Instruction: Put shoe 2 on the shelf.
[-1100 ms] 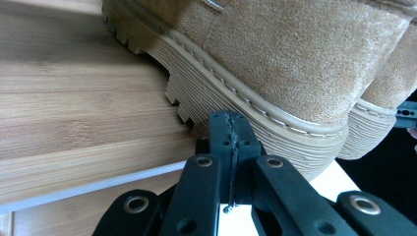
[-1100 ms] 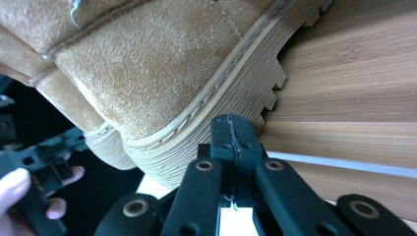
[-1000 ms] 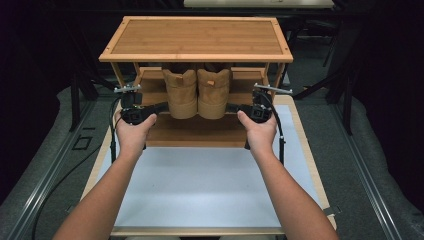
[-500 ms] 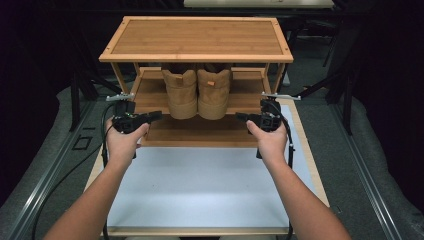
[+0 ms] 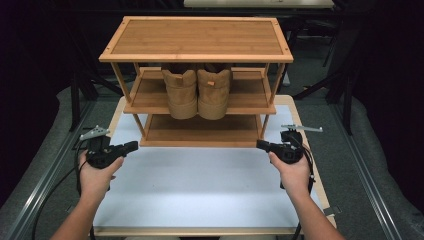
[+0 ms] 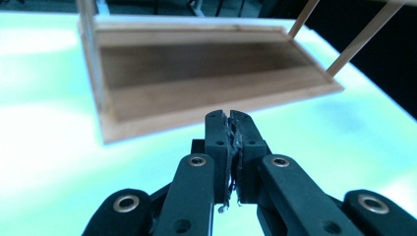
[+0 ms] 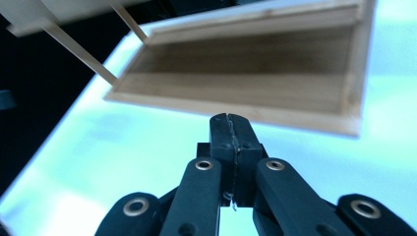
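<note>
Pair of tan boots on shoe rack middle shelf, protruding over its front edge; left gripper and right gripper closed, empty, flanking the rack base; risk: a bumped rack dislodges boots.

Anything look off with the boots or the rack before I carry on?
Nothing stands out. The two tan boots stand upright, side by side on the middle shelf of the wooden rack, which sits square on the white table. Both grippers are shut and empty.
</note>
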